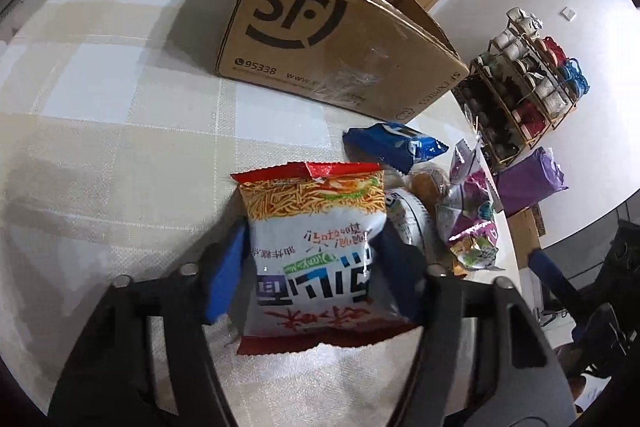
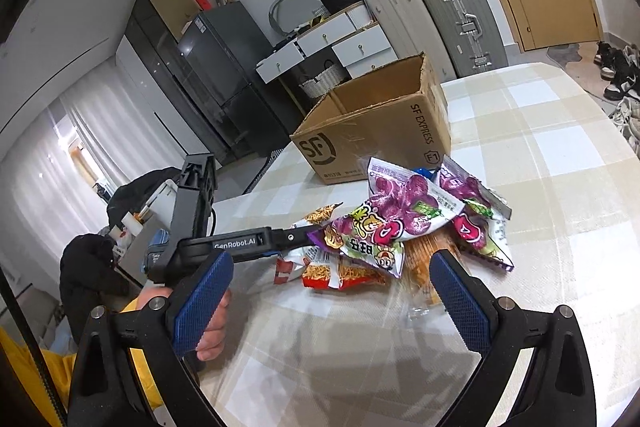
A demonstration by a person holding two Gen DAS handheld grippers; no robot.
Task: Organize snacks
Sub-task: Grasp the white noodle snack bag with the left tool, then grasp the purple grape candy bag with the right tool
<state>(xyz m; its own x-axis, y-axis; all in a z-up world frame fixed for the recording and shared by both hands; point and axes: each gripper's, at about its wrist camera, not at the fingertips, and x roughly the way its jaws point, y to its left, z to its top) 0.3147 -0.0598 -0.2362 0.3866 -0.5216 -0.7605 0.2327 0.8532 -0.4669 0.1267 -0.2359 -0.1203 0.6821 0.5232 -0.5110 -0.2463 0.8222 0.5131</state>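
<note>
I could not see inside the cardboard box (image 2: 372, 123); purple snack bags (image 2: 404, 211) hid most of the noodle-snack packet (image 2: 344, 273).

From the left tool we look steeply down, close on the counter (image 1: 120, 131). From the right, we look from farther back. Both views share the cardboard box (image 1: 332, 43) and snack pile (image 2: 400, 227).
</note>
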